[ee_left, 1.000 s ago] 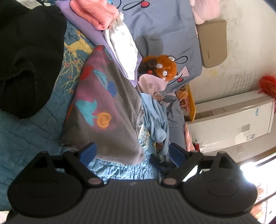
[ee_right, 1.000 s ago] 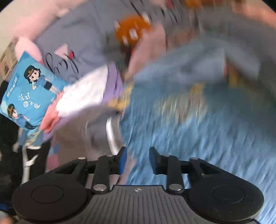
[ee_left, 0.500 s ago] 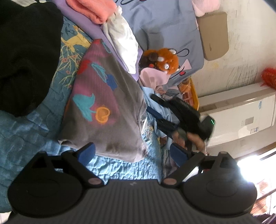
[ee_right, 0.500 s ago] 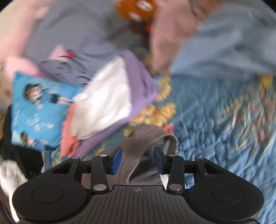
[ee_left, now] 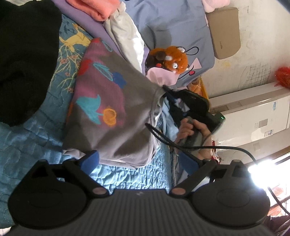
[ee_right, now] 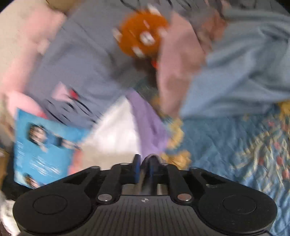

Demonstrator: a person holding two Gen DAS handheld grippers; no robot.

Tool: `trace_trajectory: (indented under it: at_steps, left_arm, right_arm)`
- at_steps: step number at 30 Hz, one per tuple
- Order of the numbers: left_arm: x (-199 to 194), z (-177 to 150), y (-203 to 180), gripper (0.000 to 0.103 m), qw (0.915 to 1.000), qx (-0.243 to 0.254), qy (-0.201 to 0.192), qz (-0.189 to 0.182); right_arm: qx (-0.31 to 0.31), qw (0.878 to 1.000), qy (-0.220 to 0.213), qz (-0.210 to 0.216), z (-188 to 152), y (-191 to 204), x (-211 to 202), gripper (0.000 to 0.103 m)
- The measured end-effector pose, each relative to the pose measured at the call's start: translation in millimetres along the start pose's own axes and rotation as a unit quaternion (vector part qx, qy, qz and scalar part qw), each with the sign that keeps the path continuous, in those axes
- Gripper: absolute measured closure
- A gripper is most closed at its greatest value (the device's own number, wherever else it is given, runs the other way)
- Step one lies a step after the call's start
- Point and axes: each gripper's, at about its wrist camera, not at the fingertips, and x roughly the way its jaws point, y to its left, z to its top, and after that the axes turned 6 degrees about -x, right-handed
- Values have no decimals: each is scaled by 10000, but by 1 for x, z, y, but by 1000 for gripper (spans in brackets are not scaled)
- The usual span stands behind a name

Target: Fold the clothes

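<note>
Right gripper (ee_right: 144, 168) shows only through blur in its own view: its jaws are closing on a grey fold of cloth caught between the blue pads, whose tips hide the pinch itself. Seen from the left wrist, the same gripper reaches in from the right, held in a hand (ee_left: 192, 134) with a black cable trailing, its fingers at the far right corner of the grey flower-print garment (ee_left: 116, 116), which bunches there. Left gripper (ee_left: 139, 159) hangs wide apart over that garment's near edge, nothing between its pads. Garment lies on the blue quilt (ee_left: 27, 145). Beyond: a black heap (ee_left: 23, 59), folded white (ee_left: 126, 40) and coral clothes (ee_left: 94, 7), an orange plush toy (ee_left: 174, 59).
</note>
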Motion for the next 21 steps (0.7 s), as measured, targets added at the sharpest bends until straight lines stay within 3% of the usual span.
trace_trajectory:
  at_steps: [3, 6, 10, 14, 18, 21]
  left_arm:
    - [-1, 0, 0, 6, 10000, -6, -18, 16]
    - [-1, 0, 0, 6, 10000, -33, -51, 25]
    - [-3, 0, -1, 6, 9999, -4, -118, 53]
    - [-7, 0, -3, 4, 9995, 44, -311, 75]
    - [-11, -1, -16, 4, 9951, 364, -690, 615]
    - [-12, -2, -23, 2, 9903, 430, -936, 936]
  right_arm:
    - [367, 9968, 713, 67, 3, -16, 18, 76]
    - [336, 9970, 540, 438, 4, -17, -5, 67]
    - [196, 9948, 428, 898, -3, -18, -48, 66]
    - [-367, 9966, 293, 673, -25, -25, -88, 62]
    - [-752, 9945, 565, 454, -60, -39, -111, 61]
    - [-552, 9937, 764, 601, -83, -51, -110, 60]
